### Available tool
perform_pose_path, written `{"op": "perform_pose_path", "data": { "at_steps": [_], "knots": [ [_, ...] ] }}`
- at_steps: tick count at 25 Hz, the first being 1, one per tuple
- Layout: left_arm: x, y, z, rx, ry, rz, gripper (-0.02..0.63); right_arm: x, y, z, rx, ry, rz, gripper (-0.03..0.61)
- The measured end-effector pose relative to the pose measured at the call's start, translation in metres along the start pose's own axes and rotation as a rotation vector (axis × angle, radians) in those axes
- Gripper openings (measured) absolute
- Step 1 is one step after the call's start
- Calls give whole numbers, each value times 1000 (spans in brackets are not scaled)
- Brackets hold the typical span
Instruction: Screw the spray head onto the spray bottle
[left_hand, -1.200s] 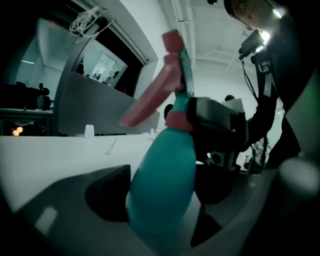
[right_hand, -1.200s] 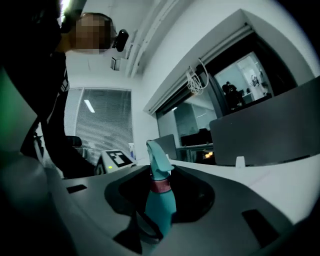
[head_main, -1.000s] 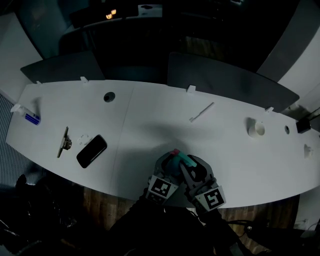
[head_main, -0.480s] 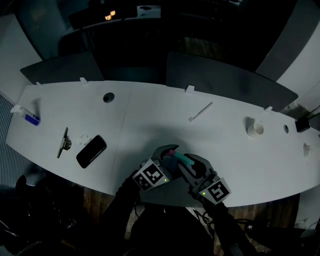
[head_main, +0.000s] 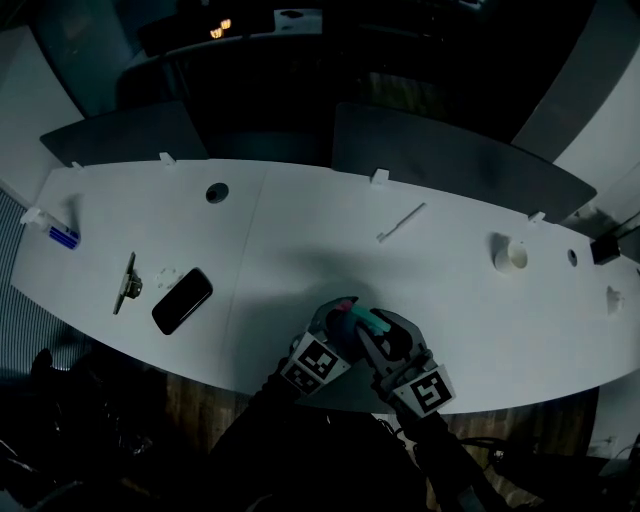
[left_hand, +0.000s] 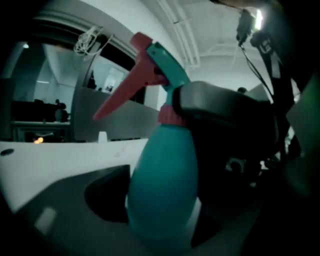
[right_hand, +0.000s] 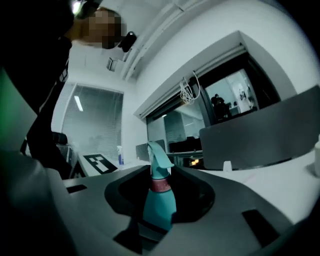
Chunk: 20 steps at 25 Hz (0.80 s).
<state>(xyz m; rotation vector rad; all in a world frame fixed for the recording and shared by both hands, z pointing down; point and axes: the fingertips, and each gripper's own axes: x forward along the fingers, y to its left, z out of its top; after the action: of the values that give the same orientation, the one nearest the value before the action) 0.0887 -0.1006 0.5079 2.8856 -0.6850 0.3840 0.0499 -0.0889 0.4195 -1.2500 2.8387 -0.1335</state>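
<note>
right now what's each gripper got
Left gripper: jaws just closed further, now gripping the spray bottle by its body.
Right gripper: closed on the same bottle, up at its red collar.

A long white table curves across a dim office, backed by grey partitions, with dark wooden floor showing at its near edge. Beyond the partitions, glass walls open onto further rooms where small lamps glow, and slatted blinds cover a window. White walls rise to a white ceiling run with pipes and a bright light strip.
</note>
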Motion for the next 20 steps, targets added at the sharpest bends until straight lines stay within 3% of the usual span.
{"op": "perform_pose_path", "data": {
  "at_steps": [3,5,7,11,17,20],
  "knots": [
    [-2,7,2,-45,-31,182,387,0,2,0,-86,10,-114,127],
    [-3,8,1,-65,-41,241,387,-1,2,-2,-88,27,-145,127],
    [-2,7,0,-67,-37,224,387,-2,3,-4,-43,42,-113,127],
    [0,4,-1,-48,-8,140,387,-2,1,-6,24,114,75,135],
    [0,4,-2,-43,9,114,388,-2,8,-3,-272,282,228,175],
    [0,4,-2,-43,11,113,388,3,13,-5,-287,309,248,175]
  ]
}}
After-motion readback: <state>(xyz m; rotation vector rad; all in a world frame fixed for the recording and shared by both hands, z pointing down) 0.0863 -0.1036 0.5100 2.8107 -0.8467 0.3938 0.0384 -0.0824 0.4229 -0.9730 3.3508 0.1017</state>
